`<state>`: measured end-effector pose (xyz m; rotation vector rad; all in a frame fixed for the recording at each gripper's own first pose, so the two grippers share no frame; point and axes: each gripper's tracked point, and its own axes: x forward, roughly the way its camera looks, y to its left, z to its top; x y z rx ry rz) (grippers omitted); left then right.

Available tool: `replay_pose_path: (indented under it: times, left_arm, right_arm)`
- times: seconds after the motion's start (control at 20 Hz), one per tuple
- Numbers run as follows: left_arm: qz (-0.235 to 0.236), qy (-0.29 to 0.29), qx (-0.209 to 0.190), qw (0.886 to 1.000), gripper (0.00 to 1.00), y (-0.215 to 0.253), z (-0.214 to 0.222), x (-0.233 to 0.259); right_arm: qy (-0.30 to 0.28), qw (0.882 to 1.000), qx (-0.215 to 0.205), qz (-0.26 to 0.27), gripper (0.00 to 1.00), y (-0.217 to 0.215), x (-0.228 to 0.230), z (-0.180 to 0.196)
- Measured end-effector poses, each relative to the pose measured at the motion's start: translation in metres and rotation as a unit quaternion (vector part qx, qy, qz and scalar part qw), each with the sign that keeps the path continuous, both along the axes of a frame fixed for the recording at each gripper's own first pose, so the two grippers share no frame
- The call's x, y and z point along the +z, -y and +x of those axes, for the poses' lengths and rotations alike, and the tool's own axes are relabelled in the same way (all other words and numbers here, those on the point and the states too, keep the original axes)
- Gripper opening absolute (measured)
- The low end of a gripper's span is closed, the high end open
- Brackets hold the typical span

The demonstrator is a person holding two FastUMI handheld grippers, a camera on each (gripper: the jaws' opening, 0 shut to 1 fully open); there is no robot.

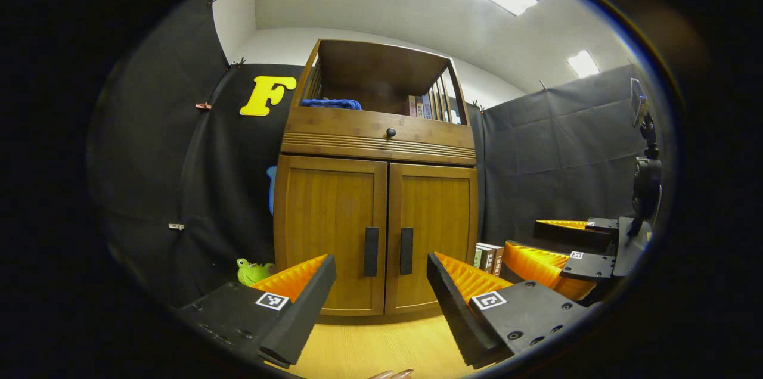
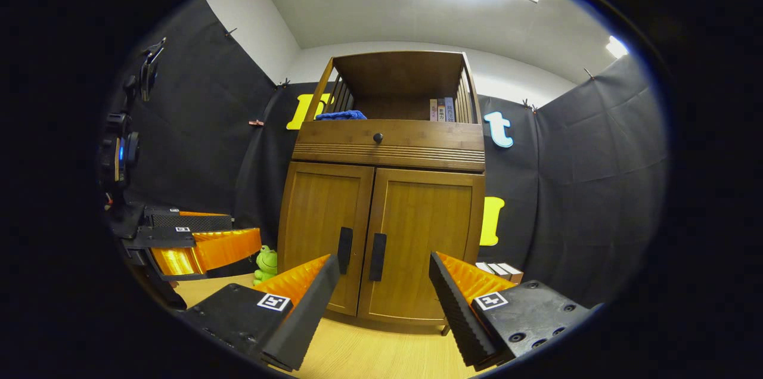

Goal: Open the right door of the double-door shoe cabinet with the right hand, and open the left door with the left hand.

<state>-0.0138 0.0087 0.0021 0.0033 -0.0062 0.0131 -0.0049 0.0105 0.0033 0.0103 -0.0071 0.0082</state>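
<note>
Shoe cabinet [image 1: 375,188] stands dead ahead in left gripper view, on light wood floor [image 1: 381,349], backed by black cloth wall [image 1: 554,158]. Both doors closed: left door [image 1: 328,230] & right door [image 1: 435,230] meet at centre, w/ left handle [image 1: 371,251] and right handle [image 1: 406,250] side by side, upright, dark. Above doors a drawer [image 1: 381,129] w/ small round knob [image 1: 391,132]; open shelf on top holds a blue cloth [image 1: 331,103] at left, a few books [image 1: 420,106] at right.

Left gripper [image 1: 381,295] fingers spread wide, nothing between them, well short of cabinet; the handles sit in the gap. Right gripper [image 1: 551,248] appears in this view off to right side, farther out; can't tell from here how far its fingers are apart.

Right gripper view: same cabinet [image 2: 387,200] seen slightly from the right, doors shut, handles [image 2: 360,254] left of gap centre. Right gripper [image 2: 384,295] wide open, empty, not touching cabinet. Left gripper [image 2: 202,245] at left edge.

Differences btw views: green frog toy [image 1: 253,272] on floor left of cabinet in both [image 2: 265,266]; stack of books [image 1: 489,257] on floor right of cabinet, also in right gripper view [image 2: 501,272]. Fingertips of a hand [image 1: 393,374] peek in at bottom edge of left gripper view. Mounted device on a stand [image 1: 644,176] at right of left gripper view.
</note>
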Motion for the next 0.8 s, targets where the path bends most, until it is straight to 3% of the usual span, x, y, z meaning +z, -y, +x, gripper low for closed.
replay_pose_path:
  times: [0.45, 0.8]
  left_arm:
    - [0.003, -0.001, 0.002, 1.000, 0.95, -0.012, -0.001, -0.002]
    - [0.010, -0.009, 0.023, 1.000, 0.95, -0.036, -0.005, -0.011]
  right_arm:
    - [-0.005, 1.000, 0.001, 0.005, 0.96, -0.007, -0.009, 0.029]
    - [-0.029, 1.000, 0.006, 0.008, 0.95, -0.021, -0.038, 0.082]
